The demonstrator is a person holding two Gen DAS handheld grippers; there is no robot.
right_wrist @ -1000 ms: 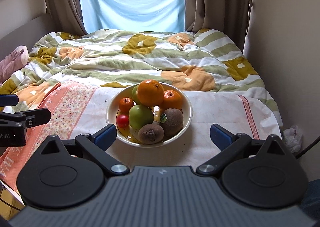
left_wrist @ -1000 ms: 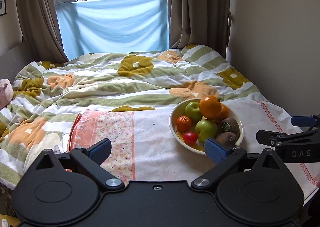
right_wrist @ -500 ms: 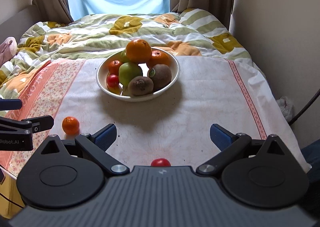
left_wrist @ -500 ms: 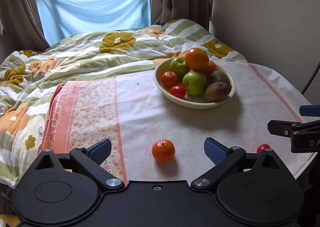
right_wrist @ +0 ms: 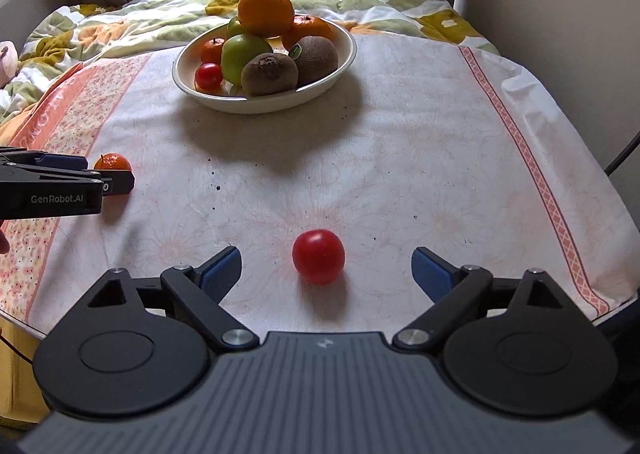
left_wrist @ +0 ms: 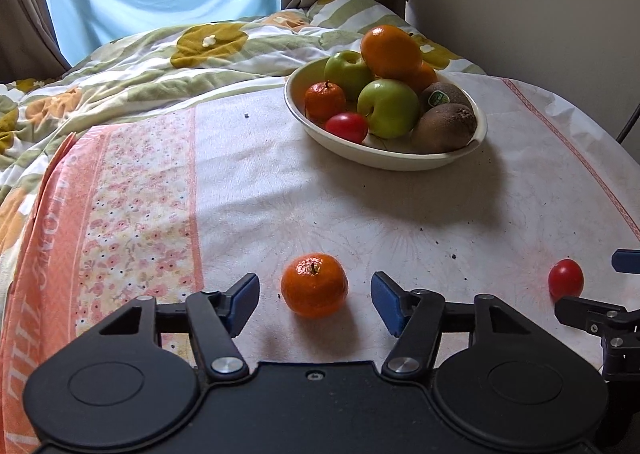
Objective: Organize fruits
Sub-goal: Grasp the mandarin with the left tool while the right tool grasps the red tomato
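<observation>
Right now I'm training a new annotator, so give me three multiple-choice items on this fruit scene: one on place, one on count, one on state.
1. Where is the loose small orange mandarin?
A. in the bowl
B. on the cloth between the left gripper's blue pads
C. on the bed

2. How many brown fuzzy kiwis lie in the cream oval bowl?
A. one
B. two
C. four

3. What is the right gripper doing to the loose small red tomato?
A. squeezing it
B. lifting it
C. open around it, not touching

B: gaps show either side while the jaws are closing. B: two kiwis in front. C: both pads stand clear.
</observation>
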